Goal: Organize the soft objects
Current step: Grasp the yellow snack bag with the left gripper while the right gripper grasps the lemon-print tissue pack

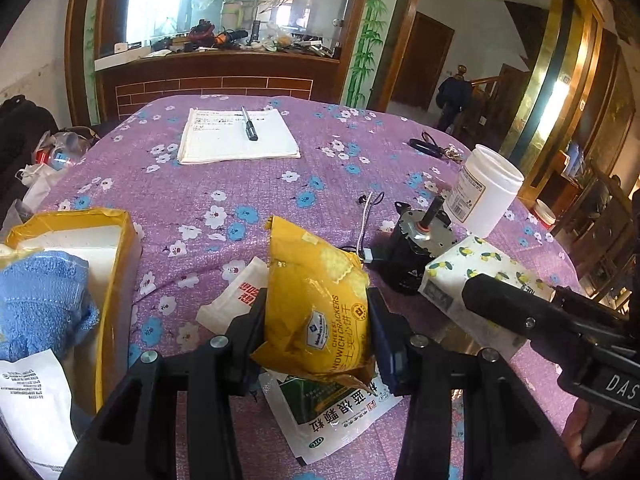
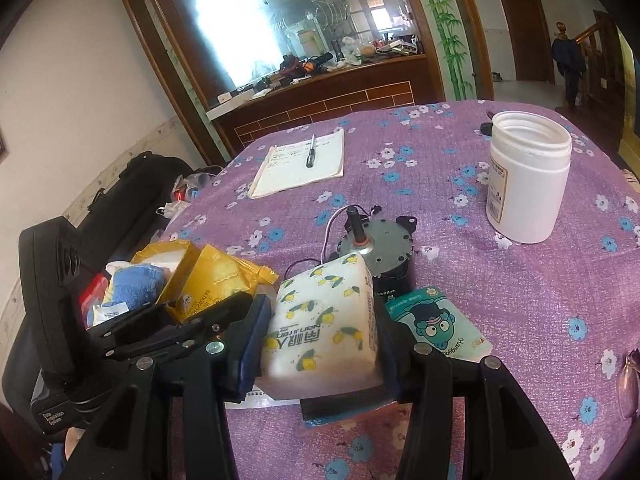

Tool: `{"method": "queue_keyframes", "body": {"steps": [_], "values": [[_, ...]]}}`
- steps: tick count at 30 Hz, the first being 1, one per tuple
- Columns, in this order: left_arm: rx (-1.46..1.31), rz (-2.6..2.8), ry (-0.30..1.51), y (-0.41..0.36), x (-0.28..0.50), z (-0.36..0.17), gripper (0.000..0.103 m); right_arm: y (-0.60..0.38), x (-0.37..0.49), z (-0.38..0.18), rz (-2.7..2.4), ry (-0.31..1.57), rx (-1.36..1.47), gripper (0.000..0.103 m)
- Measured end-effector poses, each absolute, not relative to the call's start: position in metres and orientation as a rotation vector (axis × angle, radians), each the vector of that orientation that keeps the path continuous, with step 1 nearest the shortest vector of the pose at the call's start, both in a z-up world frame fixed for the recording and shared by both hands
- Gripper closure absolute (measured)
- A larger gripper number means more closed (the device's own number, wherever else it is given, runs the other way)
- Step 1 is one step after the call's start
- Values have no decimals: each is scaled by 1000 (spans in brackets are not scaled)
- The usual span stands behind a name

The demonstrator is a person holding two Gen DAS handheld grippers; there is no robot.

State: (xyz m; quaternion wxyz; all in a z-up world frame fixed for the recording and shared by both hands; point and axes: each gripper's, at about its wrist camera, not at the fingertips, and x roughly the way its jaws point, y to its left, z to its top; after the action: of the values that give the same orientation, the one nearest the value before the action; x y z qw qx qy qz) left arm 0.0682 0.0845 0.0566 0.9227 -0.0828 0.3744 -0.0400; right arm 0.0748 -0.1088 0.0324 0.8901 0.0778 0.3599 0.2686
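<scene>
Currently both mid-carry: left claw (image 1: 316, 332) clamped the cracker packet (image 1: 316, 300), right claw (image 2: 320, 332) clamped the tissue pack (image 2: 322, 320). Next move probably needed each released into the yellow box (image 1: 116, 280), just left of the packet.

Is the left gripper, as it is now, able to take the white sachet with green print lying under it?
Probably not yet. The left gripper is shut on the yellow cracker packet, so its fingers are full. The white sachet lies flat on the tablecloth below the packet, otherwise uncovered.

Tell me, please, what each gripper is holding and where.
Left gripper: yellow cracker packet, by its lower sides. Right gripper: lemon-print tissue pack, by its sides.
</scene>
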Motion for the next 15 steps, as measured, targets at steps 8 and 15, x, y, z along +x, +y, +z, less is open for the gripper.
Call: {"method": "queue_keyframes", "body": {"steps": [8,15], "values": [[-165,-91,773,81,68,56,58,-109,77,31,552,749,165,50],[-166,-94,753,81,64,60,58,-111,76,31,553,745,170,50]]}}
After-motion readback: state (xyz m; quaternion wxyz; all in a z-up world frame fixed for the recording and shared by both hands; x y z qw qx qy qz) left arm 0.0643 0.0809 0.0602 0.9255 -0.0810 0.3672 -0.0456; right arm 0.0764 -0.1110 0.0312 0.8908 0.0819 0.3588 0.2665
